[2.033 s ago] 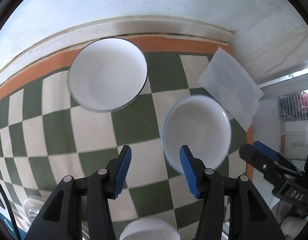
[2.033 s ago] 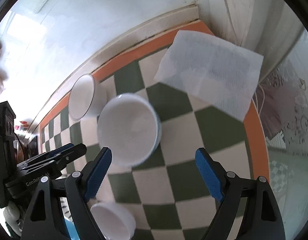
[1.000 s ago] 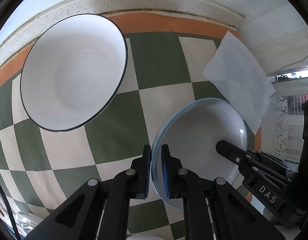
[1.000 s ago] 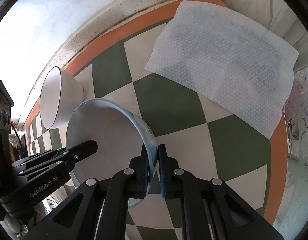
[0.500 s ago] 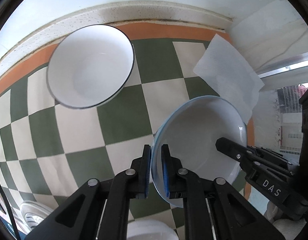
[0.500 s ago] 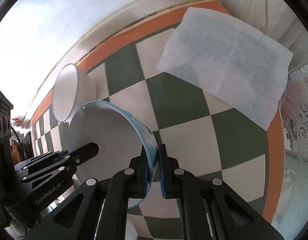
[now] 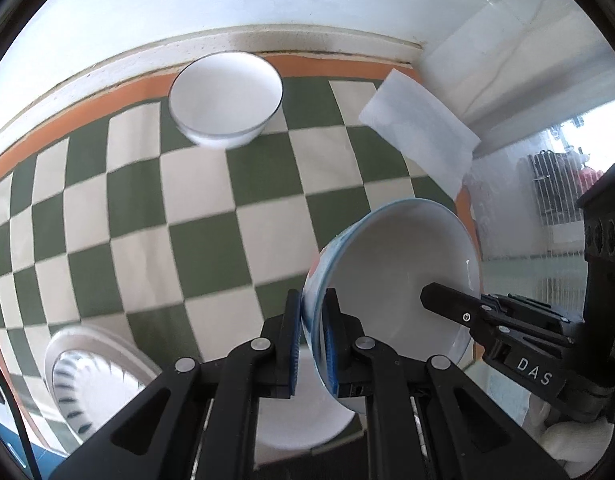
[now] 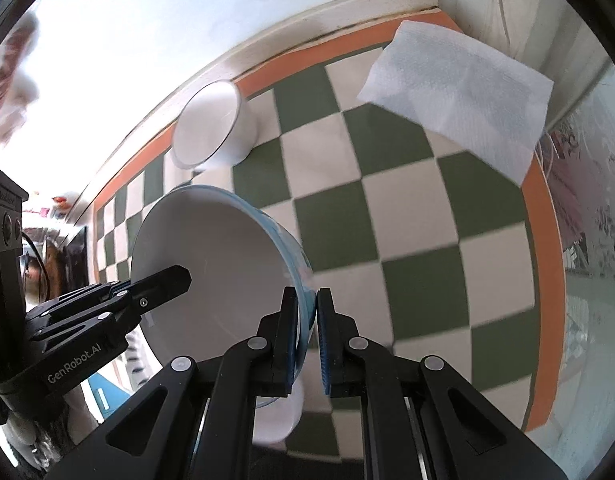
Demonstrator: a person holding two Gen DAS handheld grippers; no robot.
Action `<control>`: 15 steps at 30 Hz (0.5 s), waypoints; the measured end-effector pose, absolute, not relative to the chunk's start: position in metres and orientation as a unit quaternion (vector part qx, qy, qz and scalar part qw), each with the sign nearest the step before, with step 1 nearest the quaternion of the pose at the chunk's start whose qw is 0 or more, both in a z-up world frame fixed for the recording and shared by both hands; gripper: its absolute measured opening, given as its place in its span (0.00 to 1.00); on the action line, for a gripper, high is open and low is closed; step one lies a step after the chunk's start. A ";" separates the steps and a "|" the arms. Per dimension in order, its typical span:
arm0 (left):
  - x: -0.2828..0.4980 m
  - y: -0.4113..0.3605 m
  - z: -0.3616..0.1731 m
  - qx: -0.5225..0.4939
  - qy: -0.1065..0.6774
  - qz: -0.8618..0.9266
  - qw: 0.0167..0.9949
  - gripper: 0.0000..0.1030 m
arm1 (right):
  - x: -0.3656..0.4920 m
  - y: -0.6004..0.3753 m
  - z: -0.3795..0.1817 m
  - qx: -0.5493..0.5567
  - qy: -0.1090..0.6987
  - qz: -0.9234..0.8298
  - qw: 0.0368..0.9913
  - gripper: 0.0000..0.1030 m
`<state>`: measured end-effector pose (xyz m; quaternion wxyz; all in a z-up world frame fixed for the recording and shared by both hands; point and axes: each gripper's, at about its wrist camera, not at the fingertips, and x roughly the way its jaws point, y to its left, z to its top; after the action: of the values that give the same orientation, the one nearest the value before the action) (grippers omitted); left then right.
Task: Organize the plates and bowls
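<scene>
A white bowl with a blue outside hangs tilted above the green-and-cream checked tablecloth, held from both sides. My left gripper is shut on its near rim. My right gripper is shut on the opposite rim of the same bowl. Each gripper shows in the other's view, the right one and the left one. A white bowl with a thin dark rim stands on the cloth near the back wall, also in the right wrist view.
A white paper towel lies at the back right corner of the table. A plate with blue stripes sits at the near left. Another white bowl stands right below the grippers. An orange border edges the cloth along the wall.
Both grippers have risen with the blue bowl still clamped between them. The table looks farther away, and the striped plate and the white bowl below have come into view.
</scene>
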<state>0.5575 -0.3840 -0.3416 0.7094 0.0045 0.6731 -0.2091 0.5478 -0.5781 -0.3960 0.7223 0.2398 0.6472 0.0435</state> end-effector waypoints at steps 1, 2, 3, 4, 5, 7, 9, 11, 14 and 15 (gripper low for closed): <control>0.550 -0.379 -0.340 0.004 0.673 -0.209 0.709 0.08 | 0.542 -0.575 -0.393 0.239 0.647 0.045 0.723 0.11; 0.543 -0.374 -0.338 0.004 0.674 -0.209 0.709 0.08 | 0.535 -0.571 -0.390 0.238 0.647 0.048 0.723 0.11; 0.536 -0.368 -0.337 0.005 0.674 -0.209 0.708 0.08 | 0.528 -0.566 -0.388 0.237 0.648 0.051 0.722 0.11; 0.531 -0.364 -0.337 0.004 0.675 -0.208 0.708 0.08 | 0.522 -0.563 -0.386 0.236 0.649 0.053 0.722 0.11; 0.525 -0.359 -0.337 0.004 0.677 -0.206 0.706 0.08 | 0.514 -0.557 -0.386 0.236 0.650 0.057 0.720 0.11; 0.515 -0.349 -0.340 0.003 0.682 -0.202 0.703 0.08 | 0.503 -0.547 -0.387 0.234 0.656 0.064 0.715 0.11; 0.505 -0.341 -0.346 0.004 0.690 -0.198 0.696 0.08 | 0.496 -0.537 -0.391 0.230 0.661 0.070 0.710 0.11; 0.499 -0.337 -0.352 0.005 0.695 -0.194 0.693 0.08 | 0.488 -0.527 -0.398 0.228 0.669 0.074 0.703 0.11; 0.494 -0.330 -0.367 0.005 0.708 -0.187 0.681 0.08 | 0.482 -0.516 -0.413 0.223 0.681 0.078 0.693 0.11; 0.492 -0.328 -0.373 0.004 0.713 -0.185 0.676 0.08 | 0.481 -0.513 -0.418 0.221 0.685 0.078 0.690 0.11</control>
<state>0.4924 -0.3284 -0.3730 0.6763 0.0039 0.7130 -0.1848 0.4808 -0.5134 -0.4179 0.6903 0.2208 0.6846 0.0784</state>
